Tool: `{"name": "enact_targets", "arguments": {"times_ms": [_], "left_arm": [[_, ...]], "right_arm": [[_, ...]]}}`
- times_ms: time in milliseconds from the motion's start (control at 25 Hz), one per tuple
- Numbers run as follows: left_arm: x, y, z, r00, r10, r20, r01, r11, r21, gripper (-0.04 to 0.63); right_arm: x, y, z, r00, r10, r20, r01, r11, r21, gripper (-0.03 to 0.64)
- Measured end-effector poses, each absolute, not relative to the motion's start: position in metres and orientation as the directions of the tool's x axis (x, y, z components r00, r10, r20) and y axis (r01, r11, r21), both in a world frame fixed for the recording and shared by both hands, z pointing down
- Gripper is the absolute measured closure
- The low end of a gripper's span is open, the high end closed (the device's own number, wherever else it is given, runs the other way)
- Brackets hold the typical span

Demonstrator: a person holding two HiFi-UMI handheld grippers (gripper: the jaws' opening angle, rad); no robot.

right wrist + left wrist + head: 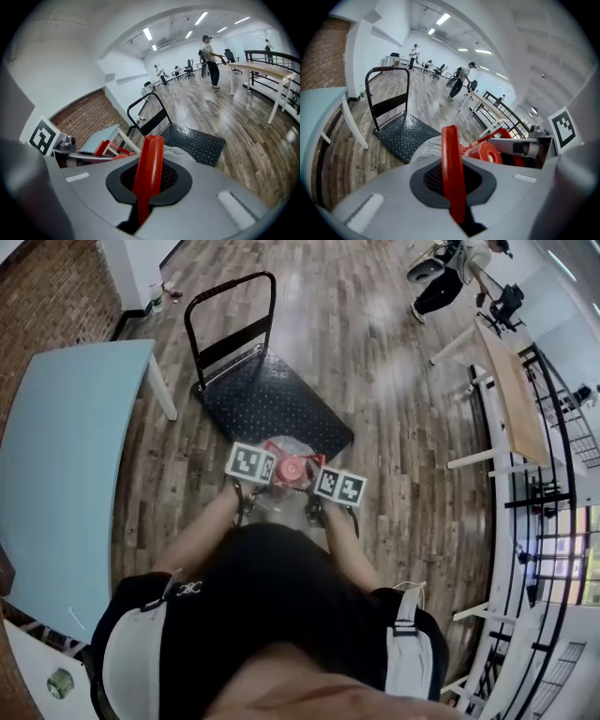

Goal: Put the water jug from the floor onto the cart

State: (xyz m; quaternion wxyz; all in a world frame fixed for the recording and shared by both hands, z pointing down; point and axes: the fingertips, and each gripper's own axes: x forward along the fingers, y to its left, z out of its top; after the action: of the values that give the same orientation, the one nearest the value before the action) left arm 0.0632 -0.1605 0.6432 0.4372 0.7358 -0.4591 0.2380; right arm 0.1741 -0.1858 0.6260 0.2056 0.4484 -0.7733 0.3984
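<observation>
The water jug [278, 495] is a clear bottle with a red cap [292, 468] and a red carrying handle [452, 168]. It hangs just off the near corner of the black cart platform [272, 399]. My left gripper [257, 486] is shut on the left side of the red handle. My right gripper [316, 495] is shut on the handle's right side [147, 171]. The cart platform [405, 133] lies straight ahead, with its upright push bar [230, 310] at the far end. In the right gripper view the cart platform [192, 140] shows beyond the jug. My own body hides the jug's lower part.
A light blue table [56, 465] stands close to the left of the cart, with a white leg [161, 388] beside the platform. A long wooden table [511, 390] and a black railing [553, 474] run along the right. A person [450, 277] stands far off. Brick wall at left.
</observation>
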Motion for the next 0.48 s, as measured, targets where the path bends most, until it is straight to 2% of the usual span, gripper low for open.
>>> {"name": "enact_targets", "arguments": {"times_ms": [480], "left_arm": [[-0.02, -0.221, 0.635, 0.389, -0.547, 0.741, -0.909, -0.097, 0.405, 0.591]], "right_arm": [[0.088, -0.256, 0.616, -0.582, -0.49, 0.649, -0.813, 0.34, -0.473, 0.603]]}}
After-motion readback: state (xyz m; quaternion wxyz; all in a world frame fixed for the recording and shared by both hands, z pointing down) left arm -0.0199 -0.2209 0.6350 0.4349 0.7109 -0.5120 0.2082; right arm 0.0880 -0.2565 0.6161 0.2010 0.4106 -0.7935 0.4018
